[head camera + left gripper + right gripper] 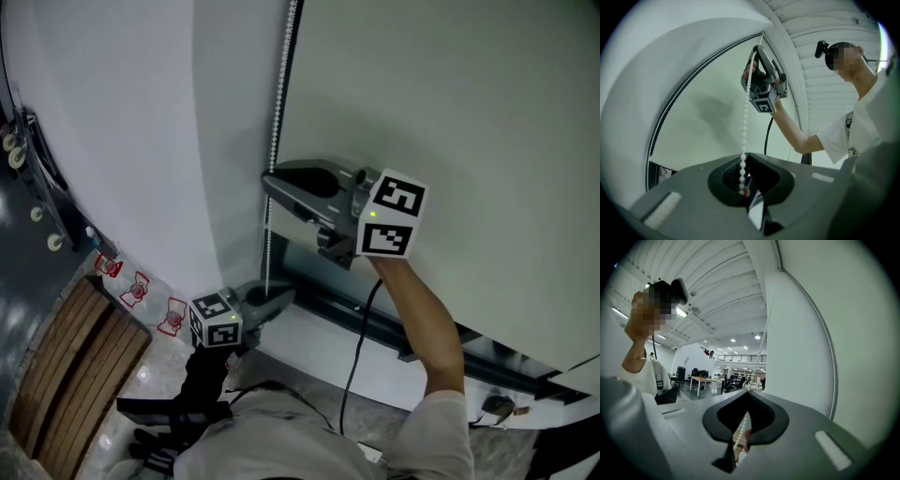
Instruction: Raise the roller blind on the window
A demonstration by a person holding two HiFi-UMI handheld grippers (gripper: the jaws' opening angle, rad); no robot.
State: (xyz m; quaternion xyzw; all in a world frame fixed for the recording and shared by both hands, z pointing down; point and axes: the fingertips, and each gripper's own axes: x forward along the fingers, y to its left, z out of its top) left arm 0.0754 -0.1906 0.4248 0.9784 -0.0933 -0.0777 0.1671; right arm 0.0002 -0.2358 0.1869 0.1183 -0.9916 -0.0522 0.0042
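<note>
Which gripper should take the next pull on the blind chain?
Right gripper: jaws shut on the chain high up, room to draw down. Left gripper also holds the chain but sits low by the window frame, so likely little travel left.

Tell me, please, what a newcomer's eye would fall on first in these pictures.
A white bead chain hangs down the left edge of the pale roller blind, and both grippers are clamped on it. The right gripper grips it at mid height in the head view. The left gripper holds the same chain lower down.
</note>
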